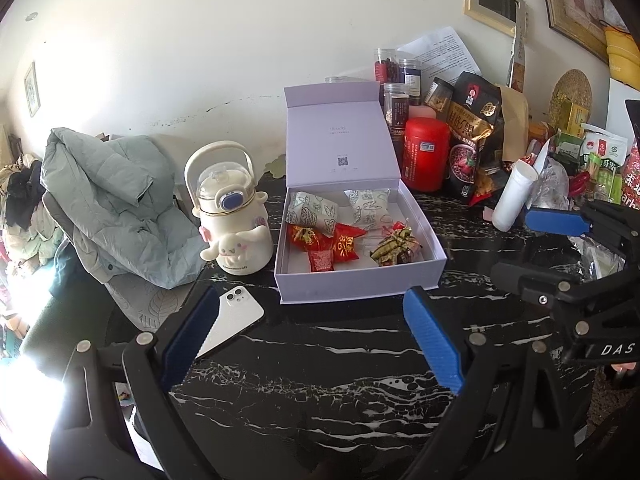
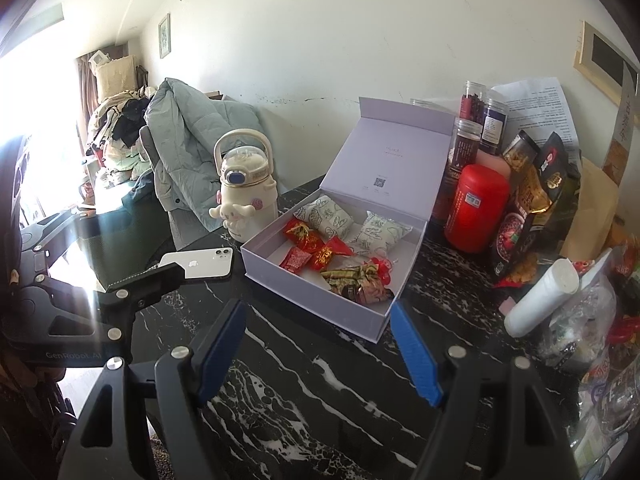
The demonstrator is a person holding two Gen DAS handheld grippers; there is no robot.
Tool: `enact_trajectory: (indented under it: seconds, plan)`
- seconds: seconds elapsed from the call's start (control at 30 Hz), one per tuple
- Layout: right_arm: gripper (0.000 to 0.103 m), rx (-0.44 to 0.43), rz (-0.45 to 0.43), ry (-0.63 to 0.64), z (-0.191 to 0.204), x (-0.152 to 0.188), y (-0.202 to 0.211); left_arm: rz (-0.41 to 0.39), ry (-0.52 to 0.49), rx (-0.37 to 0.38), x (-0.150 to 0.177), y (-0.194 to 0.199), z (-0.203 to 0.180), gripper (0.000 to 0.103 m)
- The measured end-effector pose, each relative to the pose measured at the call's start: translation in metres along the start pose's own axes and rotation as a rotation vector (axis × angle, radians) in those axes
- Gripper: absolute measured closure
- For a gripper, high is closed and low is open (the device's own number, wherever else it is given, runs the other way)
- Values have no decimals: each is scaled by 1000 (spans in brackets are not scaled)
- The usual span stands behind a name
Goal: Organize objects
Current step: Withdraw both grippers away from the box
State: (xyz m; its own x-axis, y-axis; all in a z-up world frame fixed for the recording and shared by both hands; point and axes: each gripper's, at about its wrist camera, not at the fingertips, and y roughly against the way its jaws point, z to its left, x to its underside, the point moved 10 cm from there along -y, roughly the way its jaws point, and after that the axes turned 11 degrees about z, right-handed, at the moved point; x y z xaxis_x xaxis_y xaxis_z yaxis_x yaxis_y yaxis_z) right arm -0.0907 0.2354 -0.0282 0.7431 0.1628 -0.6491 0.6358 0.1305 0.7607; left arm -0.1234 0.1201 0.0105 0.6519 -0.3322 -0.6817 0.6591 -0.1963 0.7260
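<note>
An open lavender box (image 1: 360, 286) (image 2: 316, 300) sits on the black marble table (image 1: 340, 360), its lid standing upright. Inside lie two white-green pouches (image 1: 312, 212), red candy packets (image 1: 340, 242) and a green-gold wrapped bundle (image 1: 396, 246). My left gripper (image 1: 312, 294) hovers just in front of the box, jaws wide open and empty. A white phone (image 1: 236, 316) (image 2: 200, 264) lies face down by its left finger. My right gripper (image 2: 318, 306) is open too, empty, near the box's front corner; it also shows at the right of the left wrist view (image 1: 512, 244).
A cream cartoon bottle (image 1: 232, 216) (image 2: 244, 196) stands left of the box. Behind and right crowd a red canister (image 1: 426, 154) (image 2: 476, 208), jars (image 1: 394, 68), a black snack bag (image 1: 476, 132) and a white roll (image 1: 514, 194) (image 2: 540, 298). A pale green jacket (image 1: 116, 200) hangs over a chair.
</note>
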Motion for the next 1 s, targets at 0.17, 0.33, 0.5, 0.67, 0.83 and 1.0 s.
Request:
enact_trajectory:
  seconds: [0.17, 0.33, 0.5, 0.67, 0.83, 1.0]
  plan:
    - [27, 11, 20, -23, -2, 14, -5, 9, 15, 32, 14, -3, -6, 10]
    - [27, 33, 26, -29, -4, 26, -8, 31, 28, 37, 26, -11, -9, 10]
    - [27, 40, 28, -35, -4, 33, -12, 42, 58, 27, 35, -17, -4, 10]
    - [27, 28, 27, -48, -2, 38, -16, 58, 65, 12, 41, -22, -1, 10]
    - [27, 31, 28, -52, -2, 40, -18, 58, 74, -13, 42, -21, 4, 10]
    - [27, 20, 24, -49, 0, 39, -19, 76, 77, -12, 43, -24, 5, 10]
